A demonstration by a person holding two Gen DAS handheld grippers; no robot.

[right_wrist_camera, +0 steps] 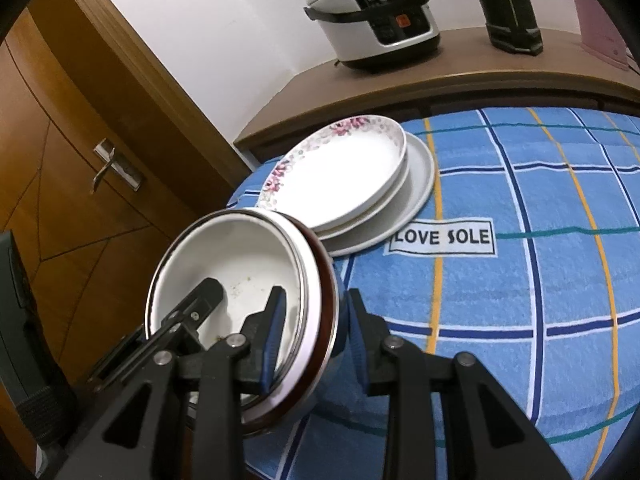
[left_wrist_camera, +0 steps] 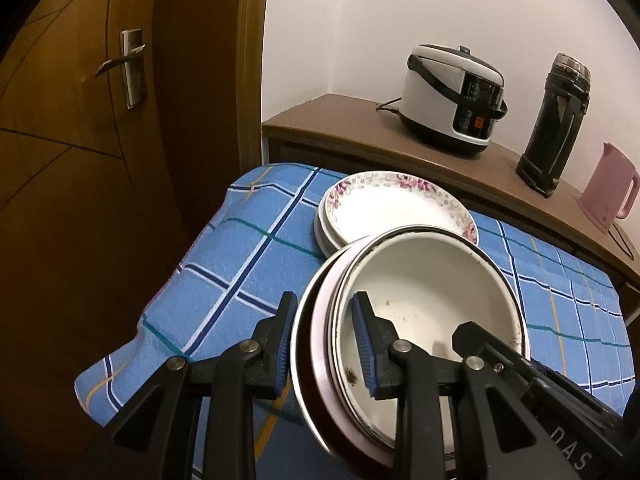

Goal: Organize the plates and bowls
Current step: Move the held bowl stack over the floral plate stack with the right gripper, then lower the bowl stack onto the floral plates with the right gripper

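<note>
Grippers [left_wrist_camera: 324, 344] clamp nested bowls [left_wrist_camera: 424, 292] (speckled).

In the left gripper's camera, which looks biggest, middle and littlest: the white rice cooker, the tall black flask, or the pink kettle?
As they look in the left wrist view:
1. White rice cooker with black handle
2. Tall black flask
3. Pink plastic kettle

The kettle sits at the picture's bent edge, so its true size is unsure.

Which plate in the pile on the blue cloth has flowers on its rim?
The top plate of the pile: its rim bears pink flowers. The larger plate under it is plain white.
</note>
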